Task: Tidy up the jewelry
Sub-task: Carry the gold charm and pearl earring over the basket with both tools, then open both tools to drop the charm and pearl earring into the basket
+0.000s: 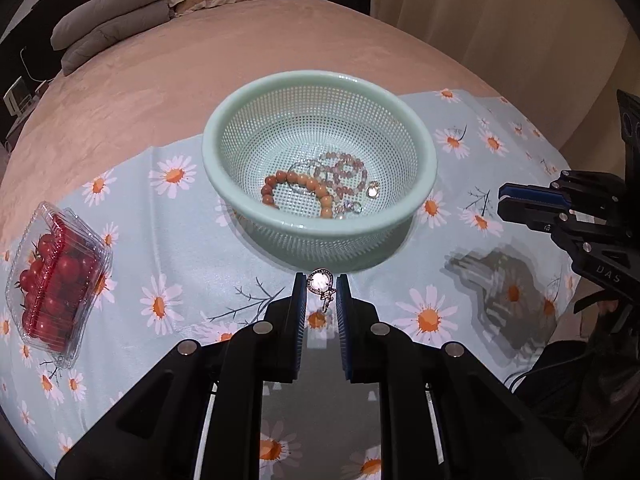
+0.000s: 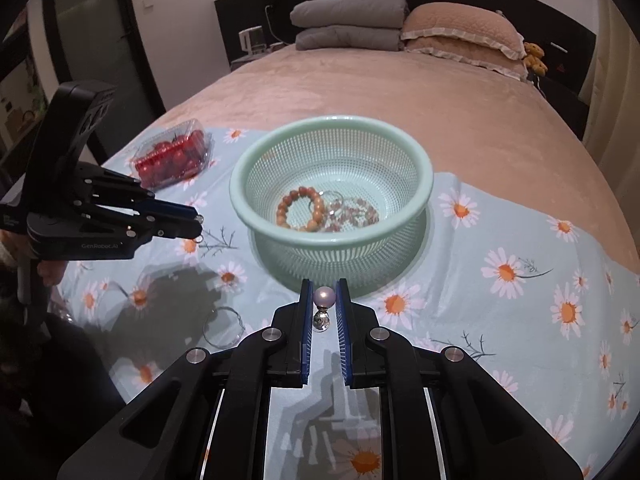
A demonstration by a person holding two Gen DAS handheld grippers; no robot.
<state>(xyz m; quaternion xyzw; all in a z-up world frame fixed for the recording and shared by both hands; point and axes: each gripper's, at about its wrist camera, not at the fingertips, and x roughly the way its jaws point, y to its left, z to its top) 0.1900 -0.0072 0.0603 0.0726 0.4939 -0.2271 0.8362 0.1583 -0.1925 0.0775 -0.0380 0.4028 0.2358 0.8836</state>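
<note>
A mint-green mesh basket stands on the daisy cloth and holds an orange bead bracelet, a pink bead bracelet and silver pieces. My left gripper is shut on a silver ring pendant, just in front of the basket. My right gripper is shut on a pearl earring, near the basket's front wall. A thin silver bangle lies on the cloth at the left of the right wrist view.
A clear box of cherry tomatoes sits on the cloth to the left of the basket. The daisy cloth lies on a pink bed with folded grey blankets and a pillow at the head.
</note>
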